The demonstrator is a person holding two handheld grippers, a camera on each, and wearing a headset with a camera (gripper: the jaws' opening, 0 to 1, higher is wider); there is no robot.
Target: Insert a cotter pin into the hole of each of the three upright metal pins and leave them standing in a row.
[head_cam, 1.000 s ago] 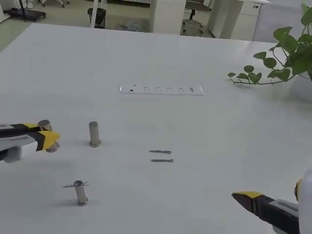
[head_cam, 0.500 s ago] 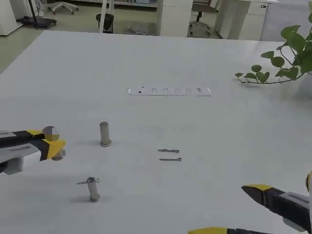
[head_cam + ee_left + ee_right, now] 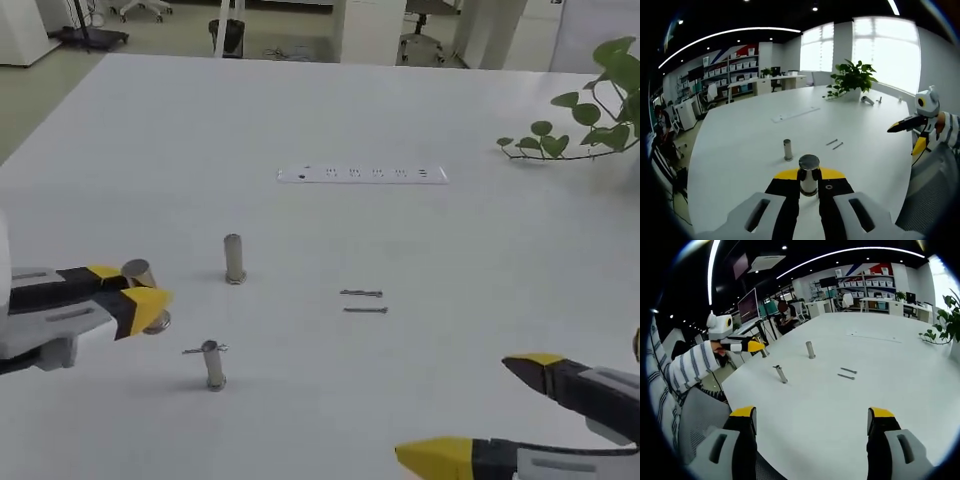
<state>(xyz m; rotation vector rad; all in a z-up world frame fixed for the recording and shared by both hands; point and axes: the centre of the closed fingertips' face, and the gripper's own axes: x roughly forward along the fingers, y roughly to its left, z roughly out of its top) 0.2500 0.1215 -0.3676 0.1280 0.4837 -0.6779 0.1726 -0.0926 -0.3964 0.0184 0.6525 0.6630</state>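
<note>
Head view: the left gripper (image 3: pixel 130 290) stays clamped narrow on a metal pin (image 3: pixel 138 272) at the left edge of the frame, as a second ago. The right gripper (image 3: pixel 455 408), lower right, is now seen with both jaws spread wide, empty. One fitted pin (image 3: pixel 212 362) stands lower left. Two cotter pins (image 3: pixel 362 293) lie loose at centre, so two insertions are judged outstanding.

The upright pins (image 3: pixel 234 259) are smooth, shiny metal; the cotter pins (image 3: pixel 361 293) metal too; the tabletop (image 3: pixel 480 250) matt.
</note>
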